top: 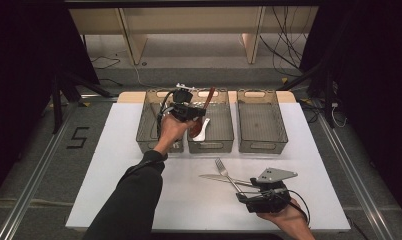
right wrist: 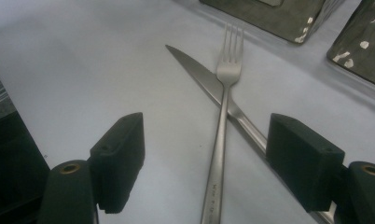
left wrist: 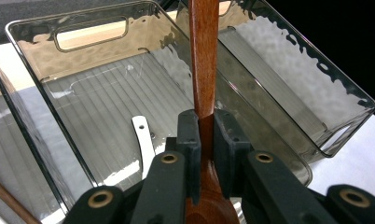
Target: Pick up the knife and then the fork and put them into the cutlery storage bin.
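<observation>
My left gripper hangs over the middle bin, shut on a brown wooden spoon. In the left gripper view the spoon's handle rises straight up between the pressed pads of that gripper, with its bowl down by the jaws. A white utensil lies in this bin, and its handle shows on the ribbed floor. A steel fork lies across a steel knife on the white table. My right gripper stands open just short of them, also seen near the front edge.
Three smoky clear bins stand in a row at the back: left, middle and right. A thin wooden stick lies in the left bin. The fork and knife lie on the white table.
</observation>
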The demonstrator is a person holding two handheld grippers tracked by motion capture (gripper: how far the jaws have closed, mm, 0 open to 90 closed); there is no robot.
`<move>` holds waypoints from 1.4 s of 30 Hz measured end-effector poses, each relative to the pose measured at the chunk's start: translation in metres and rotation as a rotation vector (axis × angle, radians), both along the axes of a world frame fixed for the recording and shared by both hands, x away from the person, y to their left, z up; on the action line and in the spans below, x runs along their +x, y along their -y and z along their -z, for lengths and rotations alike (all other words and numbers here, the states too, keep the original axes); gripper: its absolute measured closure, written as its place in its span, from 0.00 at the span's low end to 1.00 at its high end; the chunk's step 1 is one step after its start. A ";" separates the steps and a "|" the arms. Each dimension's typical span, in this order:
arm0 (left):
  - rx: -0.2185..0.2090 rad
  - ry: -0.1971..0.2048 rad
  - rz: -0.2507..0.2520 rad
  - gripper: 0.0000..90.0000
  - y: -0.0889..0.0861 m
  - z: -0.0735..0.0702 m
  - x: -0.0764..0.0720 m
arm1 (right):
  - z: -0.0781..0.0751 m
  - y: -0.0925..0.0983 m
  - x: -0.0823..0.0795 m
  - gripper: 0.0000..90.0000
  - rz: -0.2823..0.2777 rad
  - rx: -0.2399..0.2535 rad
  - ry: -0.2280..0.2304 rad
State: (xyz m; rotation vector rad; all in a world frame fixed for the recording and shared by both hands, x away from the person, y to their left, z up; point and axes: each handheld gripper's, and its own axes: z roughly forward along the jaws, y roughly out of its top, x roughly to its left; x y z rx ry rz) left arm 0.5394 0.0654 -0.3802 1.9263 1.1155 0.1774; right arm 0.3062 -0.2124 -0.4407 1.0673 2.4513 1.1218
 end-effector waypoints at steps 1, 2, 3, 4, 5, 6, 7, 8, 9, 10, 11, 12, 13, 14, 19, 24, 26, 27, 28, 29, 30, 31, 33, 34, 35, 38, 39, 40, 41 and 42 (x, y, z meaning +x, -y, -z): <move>0.004 0.000 0.000 0.90 0.000 0.002 0.001 | 0.000 0.000 0.000 0.32 0.001 0.001 -0.001; 0.004 0.000 0.000 0.90 0.000 0.002 0.001 | 0.000 0.000 0.000 0.32 0.001 0.002 -0.001; 0.004 -0.005 -0.004 0.90 0.000 0.004 0.001 | 0.000 0.000 0.000 0.32 0.001 0.002 -0.001; 0.002 -0.005 -0.006 0.90 0.000 0.004 0.001 | 0.000 0.000 0.000 0.32 0.000 0.002 -0.001; -0.002 -0.007 -0.008 0.90 0.001 0.005 0.001 | 0.000 0.000 0.000 0.32 0.000 0.001 -0.001; -0.002 -0.007 -0.008 0.90 0.001 0.005 0.001 | 0.000 0.000 0.000 0.32 -0.001 0.001 -0.001; 0.002 -0.004 -0.010 0.90 0.001 0.007 0.002 | 0.000 0.000 0.000 0.32 -0.001 0.001 -0.001; 0.002 -0.004 -0.010 0.90 0.001 0.007 0.002 | 0.000 0.000 0.000 0.32 -0.001 0.001 -0.001; -0.005 -0.004 -0.020 0.89 0.001 0.008 0.003 | 0.000 0.000 0.000 0.32 -0.002 0.001 -0.001; -0.005 -0.004 -0.020 0.89 0.001 0.008 0.003 | 0.000 0.000 0.000 0.32 -0.001 0.002 -0.001; -0.014 -0.012 -0.026 0.89 0.000 0.010 0.003 | 0.000 0.000 0.000 0.32 -0.002 0.002 -0.001; -0.014 -0.012 -0.026 0.88 0.000 0.010 0.003 | 0.000 0.000 0.000 0.32 -0.001 0.004 -0.003; -0.009 -0.038 -0.025 0.86 0.000 0.011 0.004 | 0.000 0.000 0.000 0.32 -0.003 0.004 -0.003; -0.009 -0.038 -0.025 0.86 0.000 0.011 0.004 | 0.000 0.000 0.000 0.32 -0.002 0.003 -0.002; -0.010 -0.050 -0.028 0.76 -0.005 0.008 0.001 | 0.000 0.000 0.000 0.32 -0.002 0.003 -0.002; -0.008 -0.059 -0.033 0.64 -0.011 0.002 -0.003 | -0.001 0.001 -0.001 0.32 0.002 0.003 -0.001; -0.008 -0.066 -0.035 0.59 -0.014 -0.001 -0.006 | -0.001 0.001 -0.001 0.32 0.003 0.002 0.000; -0.018 -0.078 -0.030 0.57 -0.018 -0.004 -0.009 | -0.001 0.000 -0.001 0.32 0.003 0.002 0.000; -0.018 -0.078 -0.030 0.56 -0.018 -0.004 -0.009 | -0.001 0.000 -0.001 0.32 0.003 0.002 0.000; -0.017 -0.082 -0.020 0.53 -0.021 -0.006 -0.013 | -0.001 0.000 -0.001 0.32 0.003 0.002 0.000; -0.019 -0.083 -0.016 0.52 -0.023 -0.007 -0.015 | -0.001 0.000 -0.001 0.32 0.003 0.002 0.001; -0.020 -0.082 -0.010 0.50 -0.025 -0.008 -0.018 | -0.001 0.000 -0.001 0.32 0.002 0.001 0.001; -0.025 -0.079 -0.003 0.46 -0.028 -0.010 -0.023 | -0.001 -0.001 -0.001 0.32 0.000 0.000 0.002; -0.025 -0.079 -0.003 0.45 -0.028 -0.010 -0.023 | -0.001 -0.001 -0.001 0.32 0.001 -0.001 0.002; -0.033 -0.075 0.001 0.43 -0.033 -0.011 -0.028 | -0.001 -0.001 -0.001 0.32 0.002 0.000 0.003; -0.038 -0.067 0.004 0.40 -0.038 -0.013 -0.034 | 0.000 -0.001 -0.001 0.32 0.003 0.000 0.002; -0.047 -0.054 0.004 0.39 -0.042 -0.014 -0.040 | 0.000 -0.001 -0.001 0.32 0.004 -0.002 0.001; -0.047 -0.054 0.004 0.38 -0.042 -0.014 -0.040 | 0.000 -0.001 -0.001 0.32 0.004 -0.002 0.001; -0.061 -0.051 0.011 0.37 -0.047 -0.014 -0.047 | 0.000 -0.002 -0.001 0.32 0.004 -0.003 0.001; -0.061 -0.051 0.011 0.36 -0.047 -0.014 -0.047 | 0.000 -0.002 -0.001 0.32 0.004 -0.003 0.001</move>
